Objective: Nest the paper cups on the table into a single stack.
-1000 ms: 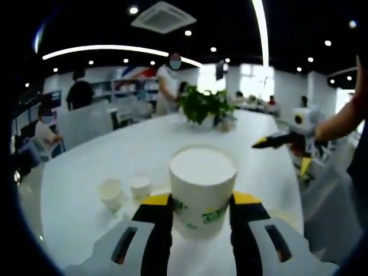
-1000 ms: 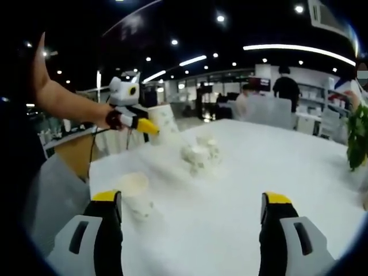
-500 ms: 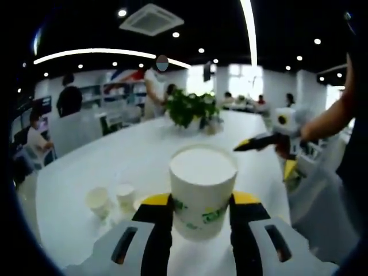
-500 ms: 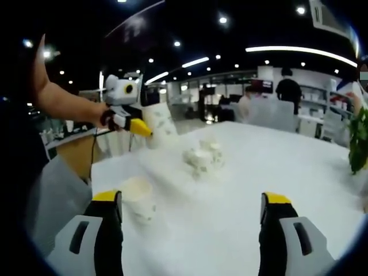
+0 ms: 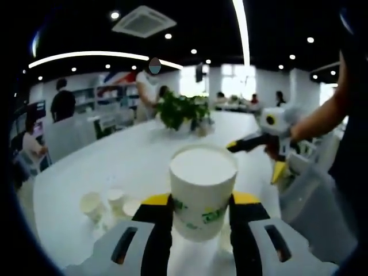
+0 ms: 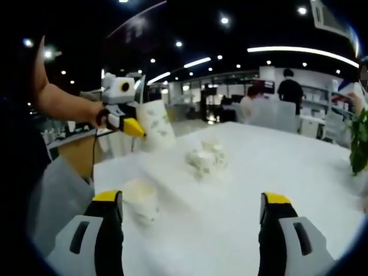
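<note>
So the left gripper (image 5: 201, 215) is pinching a big paper cup (image 5: 202, 190) between its yellow-tipped jaws, upright with the mouth facing up, held above the white table (image 5: 138, 155). Using that held cup as the landmark: in the left gripper view there's a little cluster of small cups (image 5: 106, 202) sitting on the table just below and to the left of it, closer to the person than the potted plant (image 5: 181, 112), which sits way beyond it toward the far end. The right gripper (image 6: 192, 230) is spread wide with nothing in it, hovering over the table. In the right gripper view there's a single loose cup (image 6: 141, 200) standing upright right by its left jaw, nearer than anything else, then the cluster farther out toward the middle of the table, and the held cup up at the far left with a forearm (image 6: 63, 103) behind it. What matters for the next move, I'd say: the held cup is above and off to one side of the cluster, both axes roughly vertical, so it likely needs to come over and straight down onto one of them. The empty gripper is clearly the closer one for that loose cup. People and shelves are in the background.
</note>
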`<state>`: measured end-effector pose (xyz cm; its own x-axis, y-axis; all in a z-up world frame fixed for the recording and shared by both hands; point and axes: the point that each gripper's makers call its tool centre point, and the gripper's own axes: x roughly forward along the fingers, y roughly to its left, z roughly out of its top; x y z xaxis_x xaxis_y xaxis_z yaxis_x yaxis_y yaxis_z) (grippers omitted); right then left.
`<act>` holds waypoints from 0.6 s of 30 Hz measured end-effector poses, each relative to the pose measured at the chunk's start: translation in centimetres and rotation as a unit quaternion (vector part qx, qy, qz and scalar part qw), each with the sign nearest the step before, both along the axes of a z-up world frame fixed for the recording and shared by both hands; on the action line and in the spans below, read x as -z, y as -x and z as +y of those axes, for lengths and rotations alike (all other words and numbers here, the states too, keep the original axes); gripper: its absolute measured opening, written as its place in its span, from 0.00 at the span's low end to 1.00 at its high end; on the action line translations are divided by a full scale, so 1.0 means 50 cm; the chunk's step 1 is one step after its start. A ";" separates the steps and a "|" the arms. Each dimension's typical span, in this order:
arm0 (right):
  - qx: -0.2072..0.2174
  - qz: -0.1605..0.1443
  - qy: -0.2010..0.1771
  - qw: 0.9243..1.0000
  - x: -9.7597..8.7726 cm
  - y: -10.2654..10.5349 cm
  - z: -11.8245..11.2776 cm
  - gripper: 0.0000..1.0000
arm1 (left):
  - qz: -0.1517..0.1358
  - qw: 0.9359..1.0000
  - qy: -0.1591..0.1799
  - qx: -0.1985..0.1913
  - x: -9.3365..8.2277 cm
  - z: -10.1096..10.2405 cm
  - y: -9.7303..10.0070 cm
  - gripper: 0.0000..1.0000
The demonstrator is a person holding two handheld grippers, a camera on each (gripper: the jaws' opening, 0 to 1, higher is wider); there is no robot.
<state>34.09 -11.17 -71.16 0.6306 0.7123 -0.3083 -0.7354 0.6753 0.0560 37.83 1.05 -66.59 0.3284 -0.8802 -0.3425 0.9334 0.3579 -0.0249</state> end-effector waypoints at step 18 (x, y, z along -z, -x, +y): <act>-0.007 -0.006 -0.013 1.000 -0.028 0.003 0.017 0.96 | 0.002 1.000 0.002 0.021 -0.010 -0.019 0.075 0.38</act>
<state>33.94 -10.33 -69.76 0.6247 0.7284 -0.2813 -0.7452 0.6638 0.0640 34.07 0.13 -66.07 0.2900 -0.8941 -0.3413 0.9473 0.3189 -0.0305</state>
